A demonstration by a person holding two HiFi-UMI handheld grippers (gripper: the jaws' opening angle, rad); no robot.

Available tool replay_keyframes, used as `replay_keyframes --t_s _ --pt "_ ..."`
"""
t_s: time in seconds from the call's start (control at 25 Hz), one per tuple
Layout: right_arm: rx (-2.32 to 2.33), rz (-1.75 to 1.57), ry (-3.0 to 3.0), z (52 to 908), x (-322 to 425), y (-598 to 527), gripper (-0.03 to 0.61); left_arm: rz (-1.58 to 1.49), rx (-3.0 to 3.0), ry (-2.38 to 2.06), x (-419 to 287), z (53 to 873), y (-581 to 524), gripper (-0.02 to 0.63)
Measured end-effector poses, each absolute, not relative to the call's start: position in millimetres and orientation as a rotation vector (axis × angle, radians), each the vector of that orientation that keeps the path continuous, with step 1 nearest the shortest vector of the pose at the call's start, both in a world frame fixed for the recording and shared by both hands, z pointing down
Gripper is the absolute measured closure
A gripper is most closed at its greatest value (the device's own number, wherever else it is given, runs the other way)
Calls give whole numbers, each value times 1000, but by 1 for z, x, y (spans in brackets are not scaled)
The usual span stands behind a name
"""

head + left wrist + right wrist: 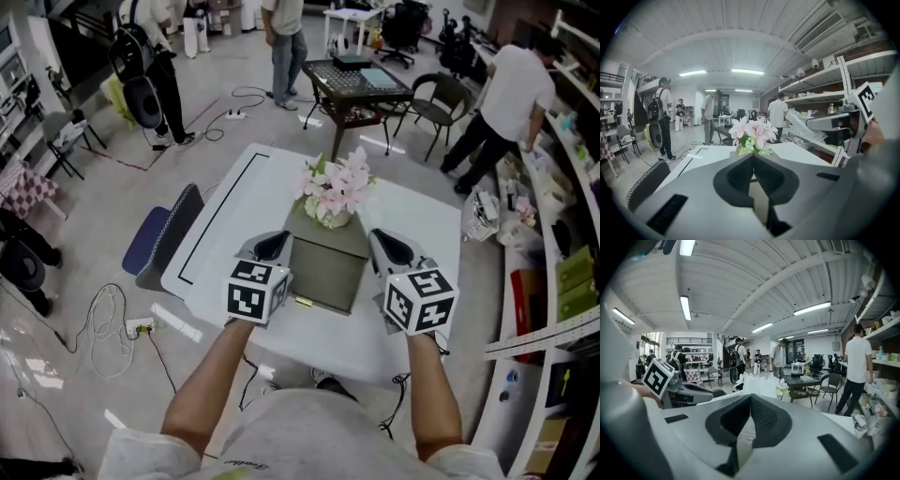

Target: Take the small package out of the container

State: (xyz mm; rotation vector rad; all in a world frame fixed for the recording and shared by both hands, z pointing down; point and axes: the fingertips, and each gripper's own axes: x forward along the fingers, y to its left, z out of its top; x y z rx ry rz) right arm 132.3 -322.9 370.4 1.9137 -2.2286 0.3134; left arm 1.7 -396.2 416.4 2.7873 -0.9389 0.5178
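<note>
The white surface [412,220] carries an olive-grey container [328,267], a box standing upright near its middle. A thin black outline [217,223] marks a long rectangle on the surface's left part. A small yellowish thing [303,302] lies just beside the container's near edge.

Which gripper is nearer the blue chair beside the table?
Left. The left gripper sits at the olive box's left side, toward the blue chair; the right gripper is across the box, farther away.
</note>
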Motion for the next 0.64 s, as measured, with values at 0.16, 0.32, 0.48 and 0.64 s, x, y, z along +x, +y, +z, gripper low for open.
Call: replay_keyframes --t_s 0.16,0.32,0.48,0.64 --pt "1917 303 -2221 370 136 -322 572 518 2787 -936 4 416 -396 607" --pt "1919 303 -2219 371 139 -321 572 522 2783 -942 4 419 -396 607" --pt "1921 305 -2222 370 140 -320 572 517 2782 -947 4 418 -397 607" --pt "1915 300 -2223 369 139 -320 572 509 2782 -950 4 416 -396 607"
